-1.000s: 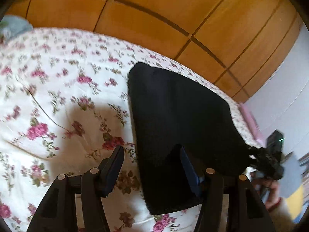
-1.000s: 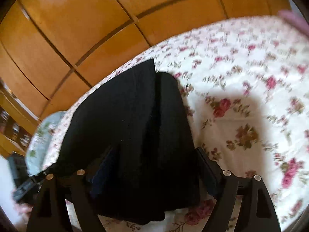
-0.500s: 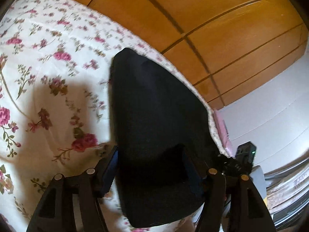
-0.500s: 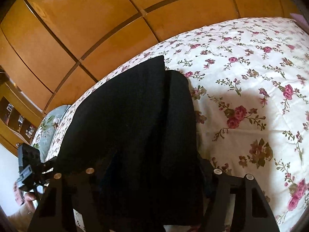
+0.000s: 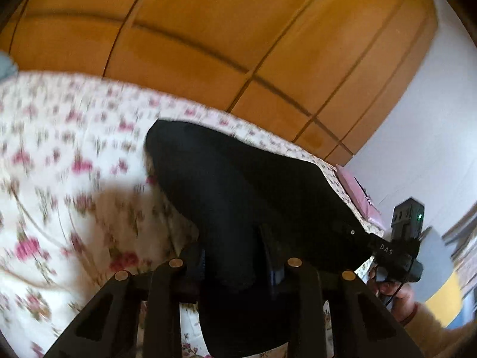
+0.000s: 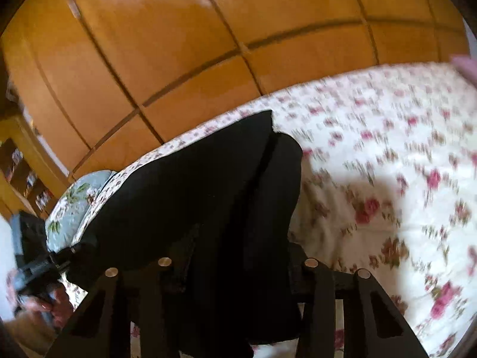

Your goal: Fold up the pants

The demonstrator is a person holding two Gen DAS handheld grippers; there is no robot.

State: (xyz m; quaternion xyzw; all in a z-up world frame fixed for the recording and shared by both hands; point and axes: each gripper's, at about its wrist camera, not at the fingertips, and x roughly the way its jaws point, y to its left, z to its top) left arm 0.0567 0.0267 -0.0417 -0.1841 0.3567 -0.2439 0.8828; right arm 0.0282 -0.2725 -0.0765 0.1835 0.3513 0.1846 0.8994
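Observation:
Black pants (image 5: 238, 185) lie folded on a bed with a floral sheet (image 5: 59, 179). Their near edge is bunched between the fingers of my left gripper (image 5: 235, 256), whose jaws are closing on the cloth. In the right wrist view the same pants (image 6: 193, 194) run back over the sheet (image 6: 387, 164). My right gripper (image 6: 238, 256) grips the near edge at the other corner, its jaws closing, and cloth hangs below its fingers. Each view shows the other gripper at the pants' far corner, held in a hand (image 5: 393, 292).
Orange wooden wardrobe doors (image 5: 208, 44) stand behind the bed. A pink pillow (image 5: 357, 191) lies at one end and a pale blue floral pillow (image 6: 74, 205) at the other. A wooden shelf (image 6: 18, 164) stands at the left. Bare sheet stretches beside the pants.
Both pairs of jaws have narrowed onto the pants' near edge. Both grippers have risen a little and rolled, and the edge of the cloth has come up with them.

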